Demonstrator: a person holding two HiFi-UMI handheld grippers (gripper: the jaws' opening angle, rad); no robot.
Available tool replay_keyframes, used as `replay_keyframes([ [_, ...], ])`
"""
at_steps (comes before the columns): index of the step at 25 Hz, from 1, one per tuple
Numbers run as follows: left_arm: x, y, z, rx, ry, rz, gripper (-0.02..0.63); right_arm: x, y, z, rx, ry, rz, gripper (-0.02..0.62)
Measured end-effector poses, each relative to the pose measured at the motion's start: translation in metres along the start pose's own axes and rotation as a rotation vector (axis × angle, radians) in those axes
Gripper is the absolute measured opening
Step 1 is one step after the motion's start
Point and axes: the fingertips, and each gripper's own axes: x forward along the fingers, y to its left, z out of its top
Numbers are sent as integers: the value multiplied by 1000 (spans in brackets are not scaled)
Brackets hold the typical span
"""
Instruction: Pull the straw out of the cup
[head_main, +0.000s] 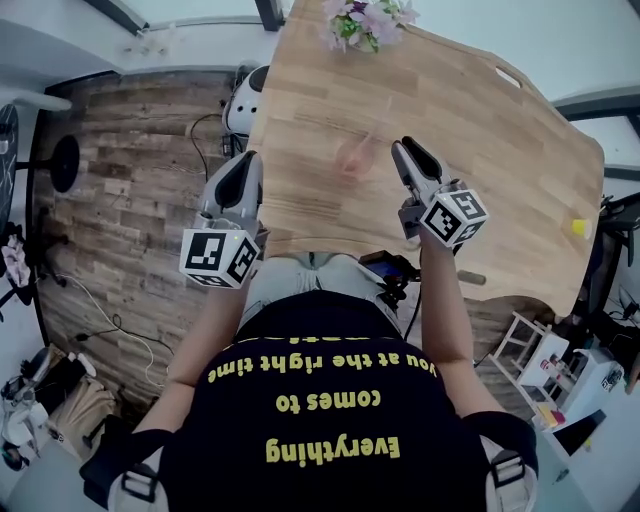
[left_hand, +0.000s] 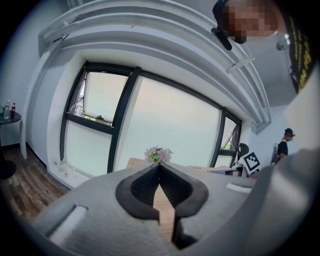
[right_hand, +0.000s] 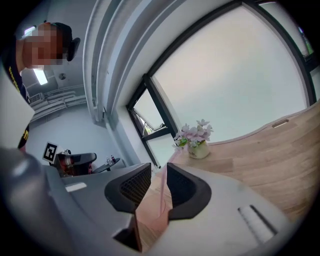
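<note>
1. Left gripper (left_hand: 159, 167): jaw tips are pressed together with nothing in them, only bare wood showing through the slit lower down. It hangs over the near edge of the table (head_main: 500, 140), left of the cup.
2. Cup (head_main: 351, 157): it stands on the table between my two grippers, near the front edge. It looks pinkish and see-through, but it is blurry in the head view and I can't read its shape or fill level.
3. Straw (right_hand: 167, 183): thin, pale pink and straight, it rises at a slight lean out of the cup. I judge it very light, hollow, smooth and easy to crush or kink. I'd pinch it gently on the bare upper part, well above the rim. The cup is probably light too, so it may lift or tip if the straw drags and will likely need steadying.
4. Right gripper (right_hand: 159, 167): jaws are parted, gap much wider than the straw. The straw shows in that gap near the right-hand pad, unclamped. I can't tell whether it sits inside the jaws or just past the tips.
</note>
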Motion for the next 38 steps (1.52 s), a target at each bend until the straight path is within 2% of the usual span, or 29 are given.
replay_keyframes([
  [4,0,-8,-7,-12,7,3,0,12,-6,-23,-7,79,20,100],
  [13,-1,0,-15,15,12,50,0,39,-11,-42,18,143,63,100],
  [18,-4,17,-18,27,17,97,0,48,-13,-42,24,160,74,100],
  [26,1,29,-16,35,12,129,0,59,-10,-42,28,174,98,100],
  [30,-3,44,-15,26,6,175,0,60,-9,-45,37,180,100,97],
  [35,-5,52,-13,31,8,190,0,59,-11,-46,22,188,90,46],
  [38,-8,55,-12,23,3,203,0,56,-9,-45,19,184,94,41],
])
